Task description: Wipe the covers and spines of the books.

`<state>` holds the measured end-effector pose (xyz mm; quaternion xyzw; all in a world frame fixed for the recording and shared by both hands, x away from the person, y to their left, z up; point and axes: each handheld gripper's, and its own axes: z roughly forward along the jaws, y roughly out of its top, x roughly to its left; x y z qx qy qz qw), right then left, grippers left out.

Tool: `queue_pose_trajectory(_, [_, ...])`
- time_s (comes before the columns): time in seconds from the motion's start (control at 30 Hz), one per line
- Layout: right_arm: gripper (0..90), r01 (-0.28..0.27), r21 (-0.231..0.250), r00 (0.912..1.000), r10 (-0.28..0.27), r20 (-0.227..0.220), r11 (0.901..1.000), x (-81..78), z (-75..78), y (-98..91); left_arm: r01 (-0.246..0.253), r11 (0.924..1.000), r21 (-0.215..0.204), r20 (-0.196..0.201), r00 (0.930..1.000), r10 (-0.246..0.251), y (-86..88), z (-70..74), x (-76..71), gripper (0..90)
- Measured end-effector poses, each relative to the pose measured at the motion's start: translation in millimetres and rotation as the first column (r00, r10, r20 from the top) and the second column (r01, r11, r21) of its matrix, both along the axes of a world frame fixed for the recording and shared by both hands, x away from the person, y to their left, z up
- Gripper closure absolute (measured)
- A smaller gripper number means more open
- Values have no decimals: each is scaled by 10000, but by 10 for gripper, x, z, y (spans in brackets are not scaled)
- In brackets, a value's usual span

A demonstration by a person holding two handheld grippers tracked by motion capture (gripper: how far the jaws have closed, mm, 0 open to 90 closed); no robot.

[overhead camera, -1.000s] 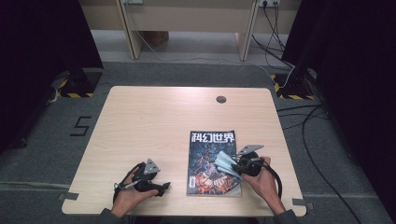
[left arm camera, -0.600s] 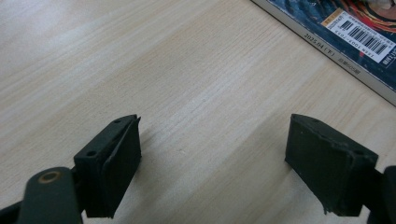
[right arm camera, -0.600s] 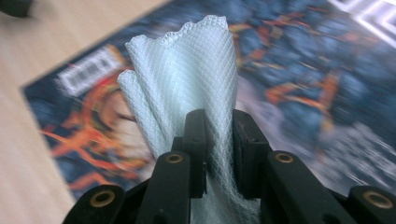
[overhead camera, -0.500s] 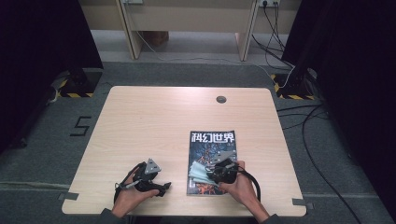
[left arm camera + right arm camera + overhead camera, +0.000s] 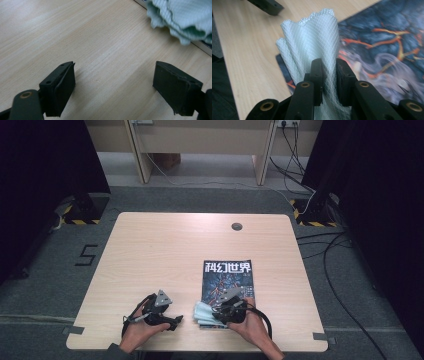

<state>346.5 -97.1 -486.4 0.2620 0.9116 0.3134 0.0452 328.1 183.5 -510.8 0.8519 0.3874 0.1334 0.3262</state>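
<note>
We find the right tool [image 5: 329, 82] pinching a pale cloth [image 5: 312, 47] by a bunched edge, so it fans over the near left corner of the magazine [image 5: 227, 275], apparently to wipe the cover. The left tool [image 5: 113, 92] rests spread and empty on the bench [image 5: 165, 250], just beside the cloth.

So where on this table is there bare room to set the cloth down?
The wood left of the magazine is bare up to the far edge, and so is the strip between it and the cable hole. The near edge is crowded: the left gripper rests there, and the right gripper holds the cloth.
</note>
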Motion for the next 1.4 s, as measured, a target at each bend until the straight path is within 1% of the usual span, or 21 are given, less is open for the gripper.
queue_pose_trajectory(0.1, [778,575,-72,9983,-575,12,9983,40,9,-217,-6,10000,-8,5,10000,6,3,0,-1,170])
queue_pose_trajectory(0.17, [778,1055,-134,9944,-1054,42,9943,74,17,-409,-16,10000,-1,-1,10000,16,2,0,-2,170])
queue_pose_trajectory(0.23, [778,1487,-156,9889,-1485,85,9888,99,21,-567,-5,10000,5,-11,10000,5,2,1,0,170])
queue_pose_trajectory(0.33, [778,2191,-145,9757,-2191,50,9756,124,30,-805,-9,10000,19,-15,10000,9,2,2,-1,170])
queue_pose_trajectory(0.37, [778,2362,-134,9717,-2361,101,9716,132,30,-870,-4,10000,8,-9,10000,4,2,1,0,170])
queue_pose_trajectory(0.4, [778,2503,-180,9681,-2500,177,9680,136,34,-926,-5,10000,6,-6,10000,5,3,1,-1,169])
queue_pose_trajectory(0.43, [778,2655,-134,9641,-2653,140,9640,134,35,-967,-7,10000,4,-5,10000,7,2,1,-1,170])
queue_pose_trajectory(0.5, [779,2719,-134,9623,-2717,125,9622,121,38,-1016,-14,10000,9,-11,10000,14,0,1,-1,170])
queue_pose_trajectory(0.53, [779,2715,-140,9623,-2712,202,9623,112,38,-1024,-15,10000,10,-10,10000,15,0,1,-1,169])
queue_pose_trajectory(0.6, [779,2627,-183,9647,-2622,245,9647,88,40,-1016,-10,10000,8,-10,10000,10,1,1,0,169])
queue_pose_trajectory(0.63, [779,2607,-209,9653,-2604,185,9652,78,42,-1000,-6,10000,16,-16,10000,6,0,1,1,168])
queue_pose_trajectory(0.77, [778,2262,-299,9739,-2256,247,9736,70,42,-894,-29,10000,-2,-4,10000,29,-4,-2,4,164])
queue_pose_trajectory(0.8, [778,2099,-349,9775,-2090,269,9771,67,43,-836,-50,10000,20,-15,10000,50,-6,0,3,163])
queue_pose_trajectory(0.93, [778,1584,-319,9872,-1577,230,9869,54,33,-643,-49,10000,15,-8,10000,49,-7,-1,3,160])
queue_pose_trajectory(1.03, [778,1248,-325,9920,-1242,203,9916,33,30,-495,-57,10000,18,-13,10000,57,-9,-1,4,159])
queue_pose_trajectory(1.13, [778,788,-144,9969,-787,97,9968,-3,14,-340,-64,10000,12,-6,10000,64,-10,-2,4,158])
queue_pose_trajectory(1.2, [778,541,-117,9985,-540,59,9985,-46,12,-226,-64,10000,11,-4,10000,64,-10,-2,4,158])
queue_pose_trajectory(1.4, [778,-62,-27,10000,62,65,10000,-124,1,-14,-55,10000,-16,6,10000,55,-8,-5,3,158])
